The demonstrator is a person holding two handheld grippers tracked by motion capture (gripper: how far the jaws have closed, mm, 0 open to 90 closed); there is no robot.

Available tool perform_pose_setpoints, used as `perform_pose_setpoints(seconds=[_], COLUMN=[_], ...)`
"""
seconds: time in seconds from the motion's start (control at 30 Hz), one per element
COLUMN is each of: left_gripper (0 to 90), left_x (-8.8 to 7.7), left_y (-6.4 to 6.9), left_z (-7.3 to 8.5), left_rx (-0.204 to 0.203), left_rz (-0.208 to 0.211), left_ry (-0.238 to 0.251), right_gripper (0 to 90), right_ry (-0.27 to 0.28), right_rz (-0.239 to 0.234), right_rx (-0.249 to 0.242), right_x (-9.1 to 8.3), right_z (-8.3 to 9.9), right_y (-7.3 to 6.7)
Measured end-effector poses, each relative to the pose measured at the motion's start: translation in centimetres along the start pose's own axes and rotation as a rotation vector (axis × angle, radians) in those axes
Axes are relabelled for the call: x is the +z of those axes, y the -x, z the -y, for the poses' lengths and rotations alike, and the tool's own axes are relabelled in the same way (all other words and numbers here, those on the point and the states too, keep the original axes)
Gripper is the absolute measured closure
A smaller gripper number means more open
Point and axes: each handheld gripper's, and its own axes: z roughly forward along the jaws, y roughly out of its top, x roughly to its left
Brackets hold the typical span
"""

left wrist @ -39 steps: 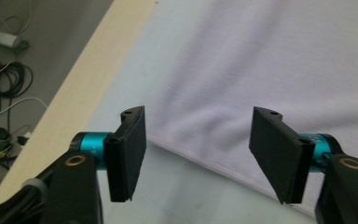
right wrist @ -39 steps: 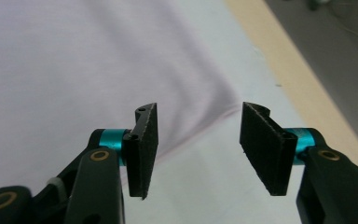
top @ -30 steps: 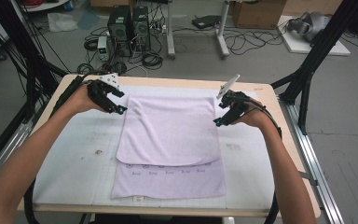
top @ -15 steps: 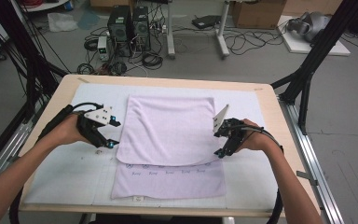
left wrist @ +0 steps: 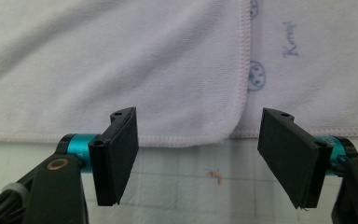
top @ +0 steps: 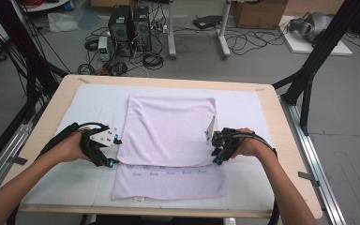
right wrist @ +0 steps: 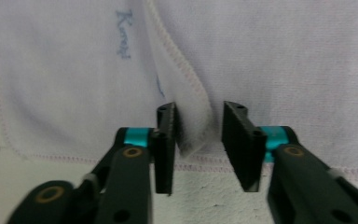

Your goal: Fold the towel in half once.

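A person's left forearm reaches in low from the near left, its left gripper (top: pixel 108 157) angled toward the folded flap's near-left corner, jaws standing wide apart and empty just short of the hem. The pale lilac towel (top: pixel 171 140) lies at the middle of the white mat (top: pixel 89 101) on the table (top: pixel 56 91). At right, the right gripper (top: pixel 217 157) tips down onto the flap's near-right corner; its jaws have just been closing, cloth bunched between them, one pad touching.
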Motion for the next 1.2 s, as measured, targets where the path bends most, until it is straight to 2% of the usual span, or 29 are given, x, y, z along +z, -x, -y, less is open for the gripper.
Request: perform_pose_setpoints(seconds=[0.07,0.13,0.27,0.3,0.4,0.5,0.53,0.6,0.67,0.77,0.9,1.07,1.2], left_gripper=[29.6,32.2,38.0,42.4,48.6,58.5,65.1,73.9,86.5,87.9,88.4,88.4,88.4], left_x=[0.2,0.4,0.8,0.8,1.1,1.2,1.2,1.2,1.3,1.1,0.3,-1.4,-2.5], left_y=[0.2,0.3,0.4,0.4,0.5,0.5,0.6,0.6,0.8,0.8,0.7,0.8,1.4], left_z=[-0.2,-0.4,-0.6,-0.7,-0.9,-1.2,-1.3,-1.5,-1.7,-1.7,-1.9,-2.0,-2.2], left_rx=[0.014,0.017,0.024,0.043,0.054,0.061,0.055,0.064,0.063,0.066,0.034,-0.003,0.004], left_rz=[0.006,0.009,0.021,0.034,0.032,0.032,0.047,0.047,0.05,0.06,0.092,0.11,0.124], left_ry=[-0.019,-0.035,-0.059,-0.07,-0.111,-0.126,-0.131,-0.143,-0.164,-0.174,-0.138,-0.072,-0.041], right_gripper=[78.2,82.1,82.7,82.7,82.7,82.8,82.9,83.3,83.7,84.1,84.7,84.7,84.7], right_ry=[-0.001,0.003,0.01,0.012,0.04,0.069,0.073,0.084,0.088,0.104,0.142,0.193,0.229], right_rz=[-0.01,-0.022,-0.03,-0.028,-0.026,-0.02,-0.017,-0.017,-0.019,-0.014,-0.021,-0.021,-0.023], right_rx=[0.003,-0.007,-0.007,-0.009,-0.013,-0.013,-0.01,-0.013,-0.012,-0.021,-0.019,-0.051,-0.066], right_x=[0.0,-0.1,-0.1,-0.2,-0.6,-1.1,-1.3,-1.4,-1.5,-1.7,-2.3,-3.1,-3.7], right_z=[0.0,0.0,0.1,0.1,0.3,0.6,0.6,0.8,0.9,1.0,1.3,1.8,2.2], right_y=[0.0,-0.1,-0.3,-0.3,-0.5,-0.7,-0.7,-0.8,-0.9,-0.8,-1.0,-1.6,-2.4])
